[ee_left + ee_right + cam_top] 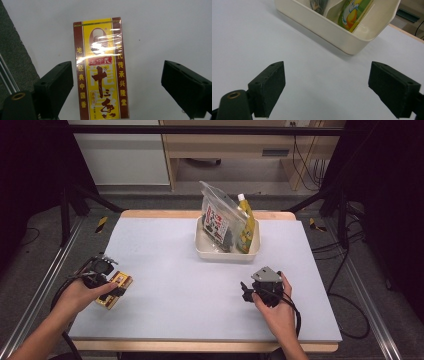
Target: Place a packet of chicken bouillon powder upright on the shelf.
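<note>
Near the tabletop's (165, 270) front-left corner, a flat, film-wrapped spice box (101, 70), judged light, stiff and slippery, is straddled ungripped by the left gripper's (117, 85) spread jaws, best pinched across its 2 long edges.

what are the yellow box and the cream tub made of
Yellow box: likely printed cardboard under clear glossy film, judging by wrinkled glare streaks over the print. Cream tub: probably moulded plastic with a smooth, slightly shiny finish, given its rounded corners, thin wall and moulded inner divider.
</note>
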{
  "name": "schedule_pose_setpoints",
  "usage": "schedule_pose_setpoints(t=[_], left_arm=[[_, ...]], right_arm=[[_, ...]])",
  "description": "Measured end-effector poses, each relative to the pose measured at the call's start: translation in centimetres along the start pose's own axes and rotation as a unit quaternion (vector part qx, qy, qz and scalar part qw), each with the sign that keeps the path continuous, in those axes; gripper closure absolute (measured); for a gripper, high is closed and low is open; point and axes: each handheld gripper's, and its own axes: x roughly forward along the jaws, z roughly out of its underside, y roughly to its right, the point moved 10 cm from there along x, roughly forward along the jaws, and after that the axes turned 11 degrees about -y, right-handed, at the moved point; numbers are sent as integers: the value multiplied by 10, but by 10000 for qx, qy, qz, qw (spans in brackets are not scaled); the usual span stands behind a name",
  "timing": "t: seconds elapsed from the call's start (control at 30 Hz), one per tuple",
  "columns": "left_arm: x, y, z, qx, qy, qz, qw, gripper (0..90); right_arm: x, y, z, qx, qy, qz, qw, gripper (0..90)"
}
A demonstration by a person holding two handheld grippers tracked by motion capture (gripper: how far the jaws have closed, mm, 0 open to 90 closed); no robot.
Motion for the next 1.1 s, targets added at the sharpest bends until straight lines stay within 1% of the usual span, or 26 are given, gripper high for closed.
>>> schedule_pose_setpoints(t=[0.03, 0.17, 0.27, 0.3, 0.37, 0.5, 0.63, 0.73, 0.9, 1.1], left_arm=[[1, -2, 2, 38, -66, -23, 10000, 121], [8, -8, 7, -45, -249, -52, 9997, 132], [9, -13, 8, -67, -226, -131, 9996, 161], [10, -14, 9, -80, -259, -83, 9996, 167], [12, -15, 11, -97, -301, -64, 9995, 171], [17, -16, 17, -77, -491, -4, 9988, 177], [21, -18, 20, -77, -634, -36, 9980, 177], [24, -17, 23, -50, -740, -5, 9972, 177], [28, -18, 24, -40, -828, 30, 9966, 209], [31, -18, 25, -13, -899, 125, 9959, 242]], right_arm=[[0, 0, 0, 18, -16, -7, 10000, 145], [1, -1, 1, 15, -46, -16, 10000, 144], [2, -1, 2, 31, -65, -22, 10000, 144], [2, -1, 2, 38, -77, -27, 10000, 144], [2, -1, 3, 51, -113, -34, 9999, 144], [3, -1, 4, 62, -149, -48, 9999, 143], [4, -2, 5, 58, -160, -54, 9998, 142], [4, -1, 5, 57, -180, -58, 9998, 141], [5, -2, 6, 81, -209, -83, 9997, 141], [6, -2, 7, 71, -224, -108, 9997, 141]])
